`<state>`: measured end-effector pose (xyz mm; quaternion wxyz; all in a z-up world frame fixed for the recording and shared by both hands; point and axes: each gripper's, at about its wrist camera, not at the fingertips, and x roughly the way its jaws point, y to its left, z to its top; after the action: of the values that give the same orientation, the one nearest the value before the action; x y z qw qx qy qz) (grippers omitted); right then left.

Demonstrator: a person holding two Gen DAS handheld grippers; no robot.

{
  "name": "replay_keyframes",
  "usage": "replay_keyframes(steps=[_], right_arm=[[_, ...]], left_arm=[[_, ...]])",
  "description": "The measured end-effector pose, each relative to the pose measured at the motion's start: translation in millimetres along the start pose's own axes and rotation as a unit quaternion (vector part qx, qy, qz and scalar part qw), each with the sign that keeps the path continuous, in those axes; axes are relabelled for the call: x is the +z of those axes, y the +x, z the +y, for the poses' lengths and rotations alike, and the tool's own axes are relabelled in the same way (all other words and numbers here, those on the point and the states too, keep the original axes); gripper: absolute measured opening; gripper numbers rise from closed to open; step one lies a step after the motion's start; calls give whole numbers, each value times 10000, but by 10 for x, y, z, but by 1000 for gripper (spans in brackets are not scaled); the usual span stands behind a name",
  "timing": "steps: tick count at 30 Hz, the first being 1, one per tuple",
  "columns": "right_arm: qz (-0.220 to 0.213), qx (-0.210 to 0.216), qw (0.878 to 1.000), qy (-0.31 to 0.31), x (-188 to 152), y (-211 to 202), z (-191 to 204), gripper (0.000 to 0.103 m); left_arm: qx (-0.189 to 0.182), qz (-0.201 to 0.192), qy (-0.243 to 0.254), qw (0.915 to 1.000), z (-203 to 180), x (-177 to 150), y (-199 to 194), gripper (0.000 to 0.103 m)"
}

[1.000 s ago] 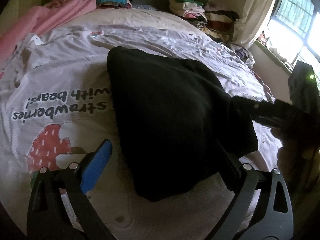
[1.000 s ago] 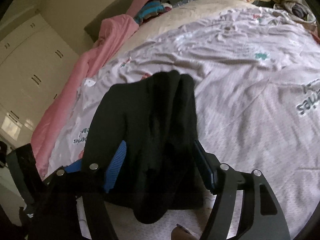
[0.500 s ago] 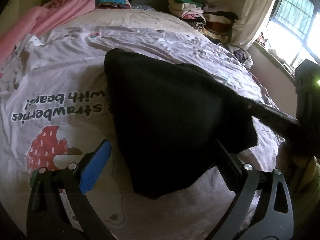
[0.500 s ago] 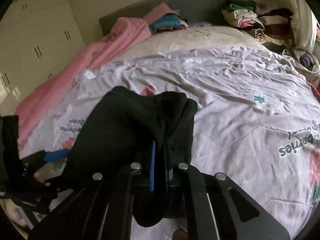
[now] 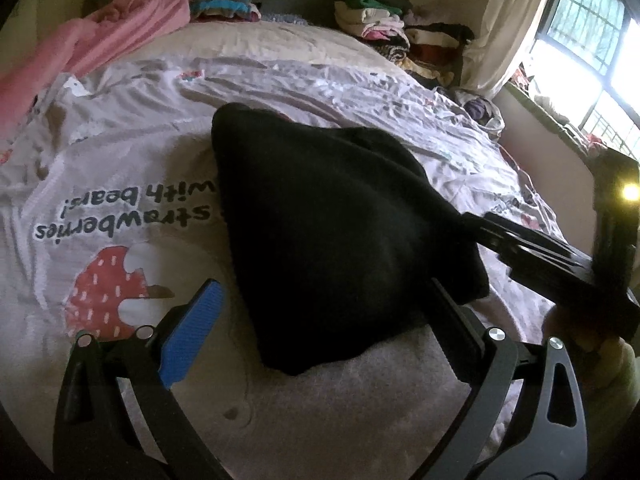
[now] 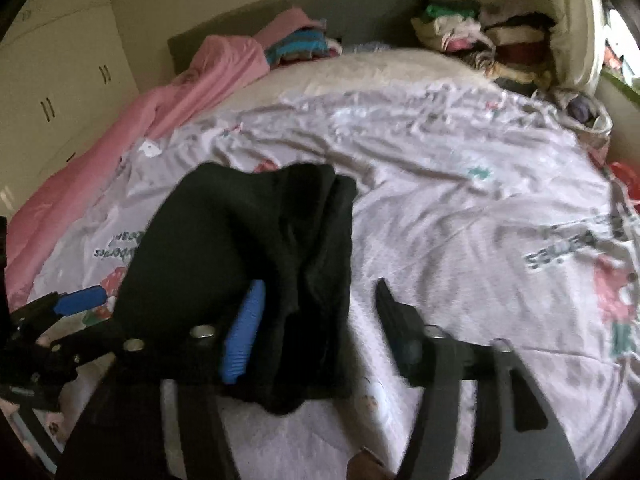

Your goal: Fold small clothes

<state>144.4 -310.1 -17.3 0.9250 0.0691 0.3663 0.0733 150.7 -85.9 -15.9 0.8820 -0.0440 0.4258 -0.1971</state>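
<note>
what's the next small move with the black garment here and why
Probably draw the right gripper back off the black garment. Its jaws stand open with the cloth's edge between them. The left gripper is open too, so nothing holds the garment, which lies bunched on the bedsheet.

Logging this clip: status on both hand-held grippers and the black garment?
Left hand-held gripper open. Right hand-held gripper open, straddling black garment. Garment bunched on printed bedsheet. Nothing in the way.
</note>
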Motion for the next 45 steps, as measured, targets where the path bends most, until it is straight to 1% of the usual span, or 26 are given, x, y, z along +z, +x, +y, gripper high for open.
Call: replay_keyframes(steps=[3,5,6,7,10,13,17,21,25,31,35,39,45], right_arm=[[-323,-79,9994,-88,-34,-268,60,81],[-531,-113,9984,-141,-60,-428,113,86],[-613,-131,9979,-166,-73,-506,132,91],[-693,-167,9973,-191,-95,-579,155,94],[-964,-225,9945,-341,-166,-818,263,97],[-1141,-298,9919,-464,-254,-977,353,98],[-1275,-420,9894,-557,-366,-1104,448,98],[-1360,-525,9868,-703,-480,-1175,545,98],[-1478,-638,9842,-733,-602,-1252,615,98],[-1514,-768,9822,-807,-810,-1268,710,99],[-1544,-862,9811,-788,-968,-1259,767,99],[-1437,-875,9837,-632,-1113,-1201,752,99],[-1239,-1059,9856,-455,-1263,-1101,700,99]], left_arm=[[2,-106,29,9999,-5,-12,-116,93],[32,-196,65,9998,-11,-31,-210,93],[41,-231,75,9997,-11,-39,-247,93],[55,-275,81,9996,-7,-56,-301,93],[113,-361,129,9992,-5,-108,-421,93],[156,-446,183,9987,-1,-179,-545,93],[236,-541,261,9979,21,-292,-690,93],[329,-624,296,9971,58,-440,-812,93],[331,-681,319,9966,82,-572,-879,93],[409,-791,390,9953,93,-767,-953,93],[414,-867,304,9949,130,-853,-968,93],[448,-924,253,9944,159,-938,-976,93],[490,-832,313,9948,179,-1033,-896,93]])
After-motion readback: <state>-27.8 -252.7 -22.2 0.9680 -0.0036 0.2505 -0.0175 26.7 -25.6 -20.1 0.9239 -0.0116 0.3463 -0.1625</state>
